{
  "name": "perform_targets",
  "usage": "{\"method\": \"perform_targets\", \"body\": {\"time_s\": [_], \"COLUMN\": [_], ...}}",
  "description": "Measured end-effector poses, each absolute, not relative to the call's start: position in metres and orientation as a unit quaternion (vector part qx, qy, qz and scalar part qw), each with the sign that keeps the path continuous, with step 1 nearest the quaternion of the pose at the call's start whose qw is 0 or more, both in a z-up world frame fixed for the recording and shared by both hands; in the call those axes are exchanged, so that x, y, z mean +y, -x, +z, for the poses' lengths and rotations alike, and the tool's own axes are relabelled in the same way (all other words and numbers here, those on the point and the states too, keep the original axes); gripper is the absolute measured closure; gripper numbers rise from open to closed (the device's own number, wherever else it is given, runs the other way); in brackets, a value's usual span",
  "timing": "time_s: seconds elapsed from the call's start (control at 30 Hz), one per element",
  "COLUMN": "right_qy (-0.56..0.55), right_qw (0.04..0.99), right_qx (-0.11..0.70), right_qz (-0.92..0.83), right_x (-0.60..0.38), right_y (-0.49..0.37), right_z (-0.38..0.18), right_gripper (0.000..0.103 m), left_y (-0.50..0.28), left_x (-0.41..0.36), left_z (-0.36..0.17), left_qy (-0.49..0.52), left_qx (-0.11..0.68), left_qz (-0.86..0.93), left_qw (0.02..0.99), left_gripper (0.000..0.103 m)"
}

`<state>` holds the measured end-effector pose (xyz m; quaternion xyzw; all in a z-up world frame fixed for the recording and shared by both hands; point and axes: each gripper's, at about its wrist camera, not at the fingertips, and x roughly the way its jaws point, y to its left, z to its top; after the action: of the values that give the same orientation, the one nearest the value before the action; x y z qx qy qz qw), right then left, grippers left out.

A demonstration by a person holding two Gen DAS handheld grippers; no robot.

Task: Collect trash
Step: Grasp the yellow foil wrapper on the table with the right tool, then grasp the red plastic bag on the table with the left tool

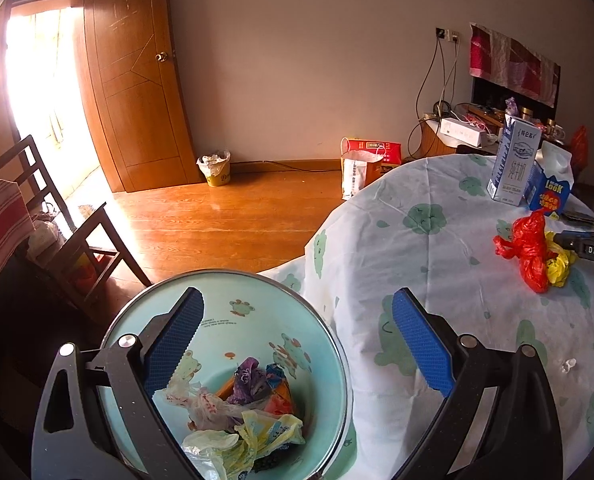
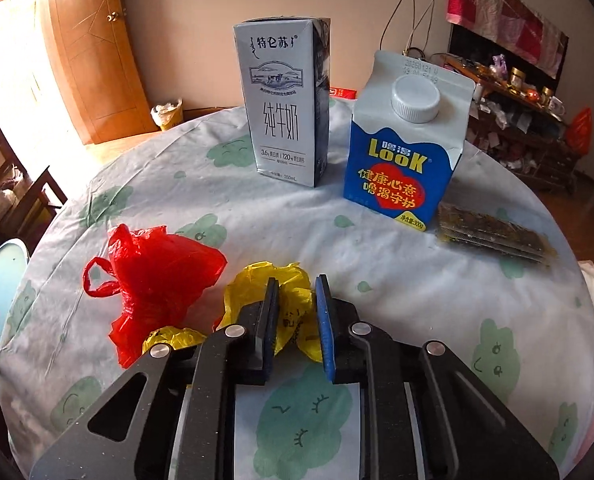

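Right wrist view: yellow bag [image 2: 293,308] pinched between right gripper [image 2: 297,284] pads.

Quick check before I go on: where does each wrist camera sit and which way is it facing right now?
Left wrist: on the left gripper, open, looking down over the blue bin of trash beside the table; both its fingers show.
Right wrist: on the right gripper, facing across the table, shut on the yellow bag.
Shared: red bag, both cartons, bin.

Each gripper [image 1: 297,344] [image 2: 297,312] has black speckled linkages, silver rivets and blue textured pads [image 1: 423,344].
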<state>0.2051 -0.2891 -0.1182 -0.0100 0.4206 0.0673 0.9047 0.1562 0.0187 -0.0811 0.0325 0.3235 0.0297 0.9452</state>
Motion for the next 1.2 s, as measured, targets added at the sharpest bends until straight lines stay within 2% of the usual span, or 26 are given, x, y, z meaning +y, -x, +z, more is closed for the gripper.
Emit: {"method": "perform_targets", "body": {"time_s": [0.23,0.5,0.87,1.0,1.17,1.2], "right_qy": [-0.014,-0.070,-0.127,-0.124,-0.117,-0.116], "right_qw": [0.918,0.928,0.914,0.912,0.905,0.904], "right_qx": [0.393,0.364,0.366,0.368,0.386,0.388], "right_qz": [0.055,-0.049,-0.123,-0.130,-0.137,-0.137], "right_x": [-0.313,-0.366,-0.457,-0.462,-0.469,-0.468], "right_y": [-0.173,-0.123,-0.096,-0.093,-0.107,-0.110], "right_z": [-0.104,-0.086,-0.092,-0.097,-0.102,-0.102], "right_gripper": [0.085,0.085,0.085,0.085,0.085,0.085], "left_y": [-0.160,-0.171,-0.204,-0.212,-0.220,-0.221], "left_x": [-0.014,-0.073,-0.161,-0.183,-0.191,-0.191], "left_z": [-0.076,-0.074,-0.094,-0.105,-0.117,-0.118], "left_qy": [-0.049,-0.079,-0.114,-0.137,-0.143,-0.141], "left_qx": [0.319,0.316,0.347,0.365,0.390,0.392], "left_qz": [-0.001,-0.050,-0.101,-0.113,-0.119,-0.122], "left_qw": [0.947,0.944,0.925,0.914,0.902,0.901], "left_gripper": [0.010,0.010,0.010,0.011,0.026,0.032]}}
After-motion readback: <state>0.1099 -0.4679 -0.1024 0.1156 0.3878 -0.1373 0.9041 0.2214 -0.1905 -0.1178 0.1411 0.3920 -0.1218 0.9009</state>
